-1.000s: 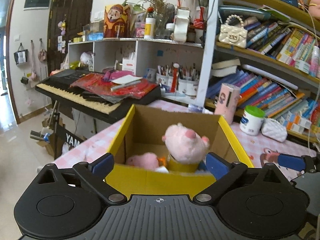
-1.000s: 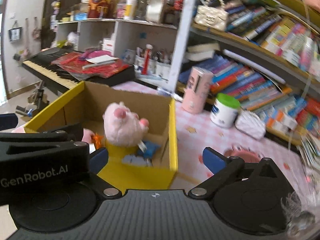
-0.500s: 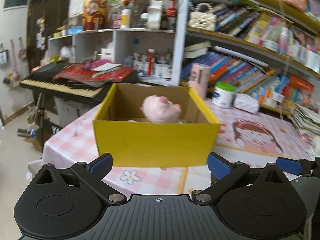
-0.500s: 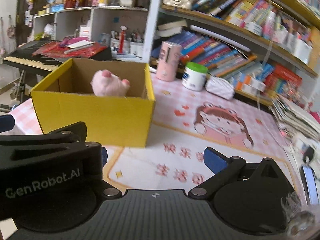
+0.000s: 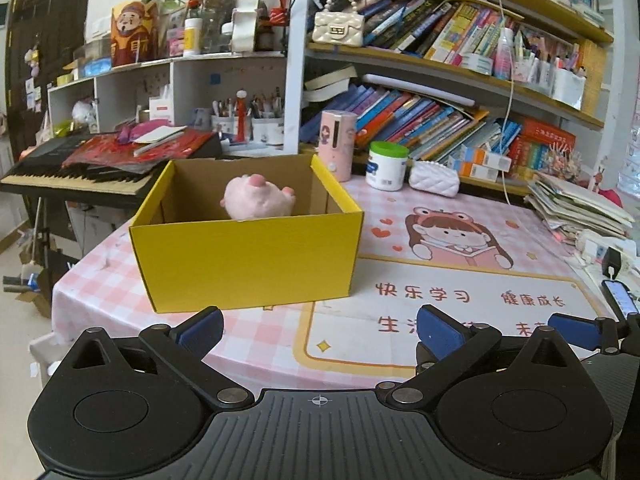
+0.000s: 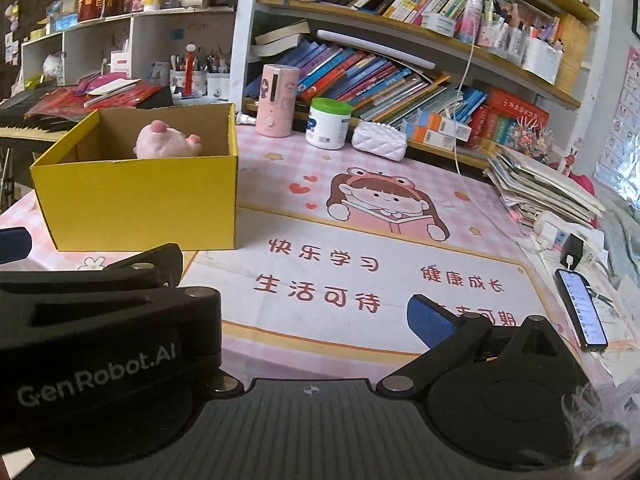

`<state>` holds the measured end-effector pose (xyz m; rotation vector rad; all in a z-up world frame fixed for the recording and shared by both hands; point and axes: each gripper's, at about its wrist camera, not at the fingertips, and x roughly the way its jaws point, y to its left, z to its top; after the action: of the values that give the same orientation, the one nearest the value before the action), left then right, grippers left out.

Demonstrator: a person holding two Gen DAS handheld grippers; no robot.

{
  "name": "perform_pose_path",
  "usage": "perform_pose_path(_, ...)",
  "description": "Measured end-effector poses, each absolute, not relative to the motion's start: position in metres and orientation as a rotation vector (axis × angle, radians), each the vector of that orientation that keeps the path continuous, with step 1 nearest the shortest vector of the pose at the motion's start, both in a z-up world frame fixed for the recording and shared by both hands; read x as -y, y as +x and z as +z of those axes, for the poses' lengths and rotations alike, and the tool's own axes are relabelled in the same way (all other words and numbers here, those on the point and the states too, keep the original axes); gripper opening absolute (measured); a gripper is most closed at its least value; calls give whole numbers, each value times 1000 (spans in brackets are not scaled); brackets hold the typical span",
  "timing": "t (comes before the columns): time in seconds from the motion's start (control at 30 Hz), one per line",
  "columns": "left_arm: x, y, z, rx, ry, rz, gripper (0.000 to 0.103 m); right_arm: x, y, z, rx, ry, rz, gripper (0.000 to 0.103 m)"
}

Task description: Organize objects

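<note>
A: Nearest: the left tool (image 5: pixel 318 330), ribbed black plastic with blue pads, is standing spread apart and gripping nothing. The right tool (image 6: pixel 304 312) is likewise gaping; its left finger is hiding behind the other unit's housing.

B: Change against half a second ago?

A: Both tools are sitting farther back; more glossy printed mat (image 6: pixel 360 276) is showing on the desk (image 5: pixel 100 280).

B: Containers?

A: The yellow cardboard box (image 5: pixel 248 256), rectangular and open-topped, is resting on the desk's left part. The fuzzy pink plush pig (image 5: pixel 256 200) is poking above its rim. Behind, a white green-lidded jar (image 6: pixel 328 124) is standing shut.
</note>
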<state>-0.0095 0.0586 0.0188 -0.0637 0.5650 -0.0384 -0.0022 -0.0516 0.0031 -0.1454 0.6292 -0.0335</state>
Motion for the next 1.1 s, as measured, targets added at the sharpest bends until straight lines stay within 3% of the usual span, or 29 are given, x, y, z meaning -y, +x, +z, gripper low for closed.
perform_pose_path(1.1,-12,-3,16,-629,-20,-86,103,106,-7,-3,-680,-90,-97,103)
